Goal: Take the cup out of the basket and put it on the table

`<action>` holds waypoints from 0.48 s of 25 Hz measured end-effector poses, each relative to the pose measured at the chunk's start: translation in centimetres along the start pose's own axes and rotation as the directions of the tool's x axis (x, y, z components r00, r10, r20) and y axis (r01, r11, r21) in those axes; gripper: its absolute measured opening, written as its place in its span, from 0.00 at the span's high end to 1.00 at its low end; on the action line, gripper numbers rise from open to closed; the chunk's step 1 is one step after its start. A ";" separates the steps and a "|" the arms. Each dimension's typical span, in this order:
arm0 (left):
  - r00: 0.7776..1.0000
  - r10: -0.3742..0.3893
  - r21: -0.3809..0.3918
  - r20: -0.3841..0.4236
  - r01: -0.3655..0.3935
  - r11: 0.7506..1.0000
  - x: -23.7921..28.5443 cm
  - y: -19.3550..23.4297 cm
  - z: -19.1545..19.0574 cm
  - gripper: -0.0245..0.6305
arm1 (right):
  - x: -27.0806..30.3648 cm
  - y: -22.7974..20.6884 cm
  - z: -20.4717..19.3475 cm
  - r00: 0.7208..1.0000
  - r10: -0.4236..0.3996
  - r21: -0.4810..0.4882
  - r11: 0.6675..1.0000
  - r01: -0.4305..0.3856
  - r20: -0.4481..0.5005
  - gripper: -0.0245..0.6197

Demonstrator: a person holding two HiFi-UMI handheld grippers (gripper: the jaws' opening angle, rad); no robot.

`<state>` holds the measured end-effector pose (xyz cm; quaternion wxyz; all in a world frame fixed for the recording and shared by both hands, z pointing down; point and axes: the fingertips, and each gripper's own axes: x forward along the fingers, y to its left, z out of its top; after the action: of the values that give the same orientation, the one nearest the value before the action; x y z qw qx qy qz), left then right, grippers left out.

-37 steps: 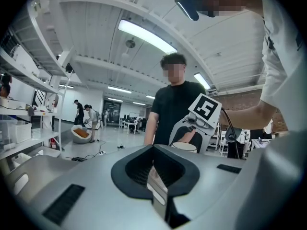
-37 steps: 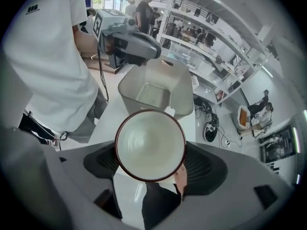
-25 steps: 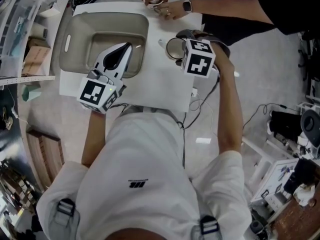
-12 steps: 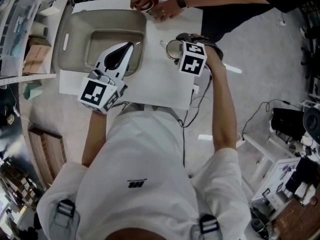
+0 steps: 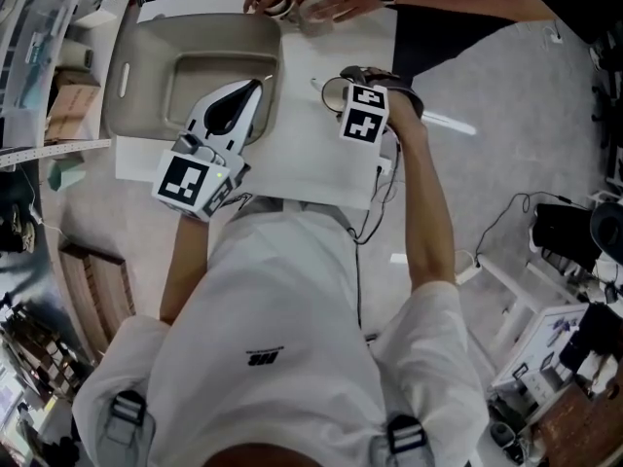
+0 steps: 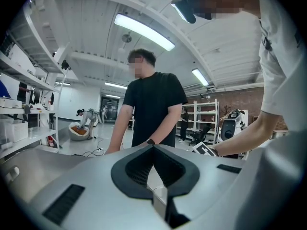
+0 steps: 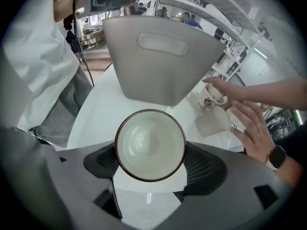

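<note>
A cream cup with a dark brown rim (image 7: 150,145) sits between the jaws of my right gripper (image 7: 150,152), which is shut on it from both sides. In the head view the cup (image 5: 327,89) and right gripper (image 5: 337,97) are over the white table (image 5: 311,163), just right of the grey basket (image 5: 195,76). Whether the cup touches the table I cannot tell. My left gripper (image 5: 251,90) hangs over the basket's right rim, shut and empty, its tips meeting in the left gripper view (image 6: 153,150).
Another person in black stands across the table; their hands (image 7: 249,114) rest on it by a small patterned mug (image 7: 211,97) and a pale tumbler (image 7: 213,123). The basket's handled wall (image 7: 158,61) stands close behind the cup. Shelves line the left.
My right gripper with the cup has drifted a little left and farther from me. The other person's hands moved toward the table's far edge. My left gripper has stayed put.
</note>
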<state>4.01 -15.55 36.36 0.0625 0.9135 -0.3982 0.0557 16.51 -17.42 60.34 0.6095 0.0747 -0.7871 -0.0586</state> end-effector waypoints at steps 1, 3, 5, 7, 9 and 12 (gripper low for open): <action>1.000 0.000 0.000 -0.001 0.000 1.000 0.1 -0.1 0.0 0.95 | 0.4 0.2 -0.2 1.000 0.005 0.002 1.000 -0.005 -0.001 0.34; 1.000 0.001 0.001 -0.005 -0.001 1.000 0.2 -0.1 -0.1 0.95 | 1.1 0.5 -0.5 1.000 0.010 0.005 1.000 -0.010 -0.005 0.33; 1.000 0.003 0.001 -0.009 -0.003 1.000 0.4 -0.1 -0.3 0.95 | 1.9 0.5 -0.8 1.000 0.008 0.007 1.000 -0.008 -0.009 0.34; 1.000 0.004 0.001 -0.013 -0.004 1.000 0.6 -0.1 -0.5 0.95 | 2.7 0.6 -1.0 1.000 0.003 0.009 1.000 -0.003 -0.007 0.34; 1.000 0.004 0.001 -0.016 -0.004 1.000 0.7 -0.1 -0.6 0.95 | 3.3 0.7 -1.1 1.000 -0.002 0.012 1.000 0.002 0.000 0.34; 1.000 0.005 0.000 -0.022 -0.005 1.000 0.8 0.1 -0.7 0.95 | 4.1 0.8 -1.1 1.000 -0.002 0.014 1.000 0.002 -0.001 0.34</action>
<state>4.41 -16.07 37.23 0.0669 0.9119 -0.3996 0.0656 16.53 -17.42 64.61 0.6094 0.0796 -0.7870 -0.0535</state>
